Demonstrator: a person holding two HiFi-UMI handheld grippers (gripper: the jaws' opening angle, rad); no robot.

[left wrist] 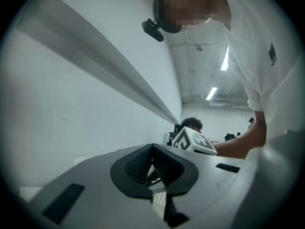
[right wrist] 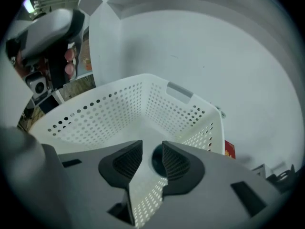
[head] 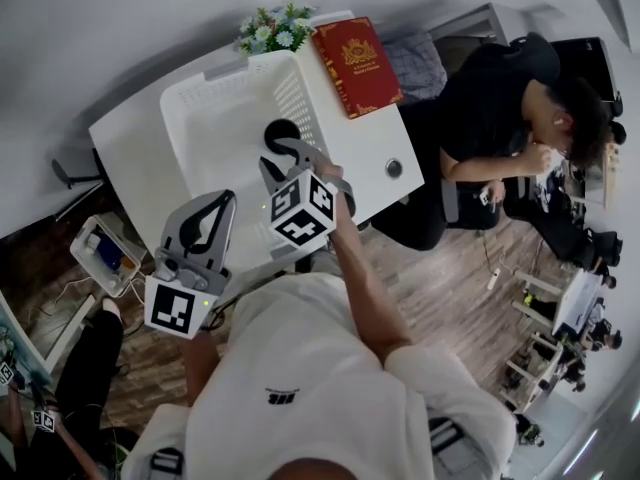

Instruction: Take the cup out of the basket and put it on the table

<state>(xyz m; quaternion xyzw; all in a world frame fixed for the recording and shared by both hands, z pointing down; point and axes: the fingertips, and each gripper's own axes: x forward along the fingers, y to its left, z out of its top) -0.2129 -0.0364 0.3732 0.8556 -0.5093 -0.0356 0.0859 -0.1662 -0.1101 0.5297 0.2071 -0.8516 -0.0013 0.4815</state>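
A dark cup (head: 281, 130) stands inside the white perforated basket (head: 215, 118) on the white table (head: 365, 173). My right gripper (head: 282, 154) reaches down into the basket right at the cup. In the right gripper view the cup (right wrist: 156, 159) shows in the narrow gap of the right gripper (right wrist: 152, 152), close against the right pad, with white basket floor showing between it and the left pad; the jaws are open. My left gripper (head: 222, 202) hangs off the table's near edge, shut and empty. The left gripper (left wrist: 152, 149) points at a white wall.
A red book (head: 358, 53) lies on the table right of the basket, with a bunch of flowers (head: 272, 28) behind it and a small round object (head: 393, 168) near the right edge. A person in black (head: 500, 108) sits at the table's right. A box (head: 105, 253) sits on the floor at left.
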